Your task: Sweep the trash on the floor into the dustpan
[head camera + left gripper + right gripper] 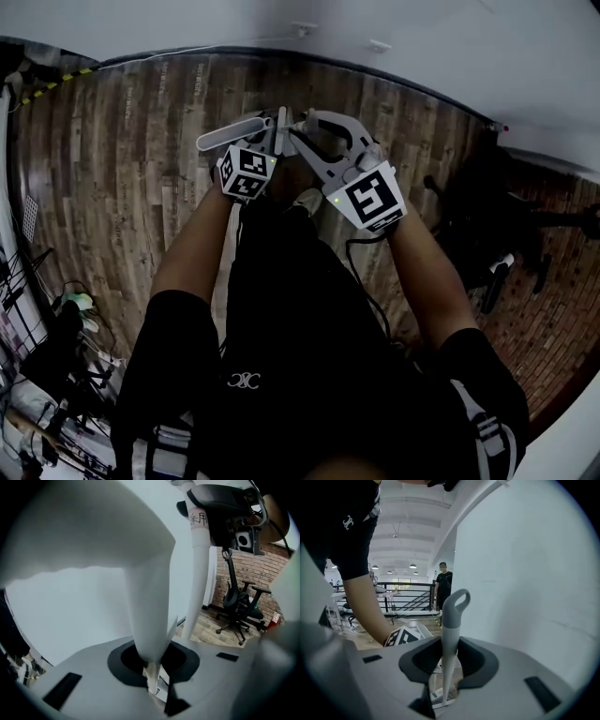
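In the head view the person stands over the wooden floor [122,169] with the left hand-held gripper [255,139] and the right hand-held gripper [319,139] raised close together at chest height. No trash and no dustpan pan can be seen; the person's body hides whatever lies below. In the left gripper view the jaws are closed on a broad white handle [150,616] that flares upward, probably the dustpan's. A slim pole [198,573] with a label stands just beside it, and an office chair [240,606] sits by a brick wall [241,569]. In the right gripper view the jaws clamp a slim grey handle [451,630] with a hanging loop at its top, likely the broom's, and a bystander [443,585] stands far off by a railing. To sweep well, lower both tools, press the pan's lip flat on the floor, and draw short strokes towards it while gripping firmly. Count: two hand-held grippers, two gripped handles, one chair, one bystander, no trash in sight.
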Available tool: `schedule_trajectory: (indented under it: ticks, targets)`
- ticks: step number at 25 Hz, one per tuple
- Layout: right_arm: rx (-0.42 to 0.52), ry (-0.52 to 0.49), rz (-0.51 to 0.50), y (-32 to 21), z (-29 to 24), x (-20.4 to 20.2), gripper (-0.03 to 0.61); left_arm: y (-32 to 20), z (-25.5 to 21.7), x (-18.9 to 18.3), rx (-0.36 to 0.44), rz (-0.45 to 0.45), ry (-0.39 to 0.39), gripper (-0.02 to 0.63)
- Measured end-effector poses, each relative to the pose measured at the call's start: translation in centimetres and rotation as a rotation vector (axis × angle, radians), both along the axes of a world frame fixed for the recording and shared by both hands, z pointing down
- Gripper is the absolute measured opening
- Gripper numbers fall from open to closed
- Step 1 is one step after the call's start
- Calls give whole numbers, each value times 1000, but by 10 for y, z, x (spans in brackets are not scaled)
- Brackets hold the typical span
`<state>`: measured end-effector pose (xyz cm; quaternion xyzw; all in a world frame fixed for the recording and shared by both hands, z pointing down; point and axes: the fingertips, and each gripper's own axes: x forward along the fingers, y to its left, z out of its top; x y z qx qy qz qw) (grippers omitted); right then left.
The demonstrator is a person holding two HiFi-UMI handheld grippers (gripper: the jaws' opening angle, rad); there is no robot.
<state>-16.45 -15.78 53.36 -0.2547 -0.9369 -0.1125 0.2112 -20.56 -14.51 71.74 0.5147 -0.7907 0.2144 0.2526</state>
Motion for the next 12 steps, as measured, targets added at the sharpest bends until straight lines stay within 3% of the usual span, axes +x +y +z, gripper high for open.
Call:
schedule_trajectory:
  ticks: [6,12]
  targets:
    - [47,33,44,-1,-4,9,112,2,-1,-10,-22,-15,2,43]
    - [44,29,265,-54,-35,39,114,-14,-27,-18,-18,-20,-10,42]
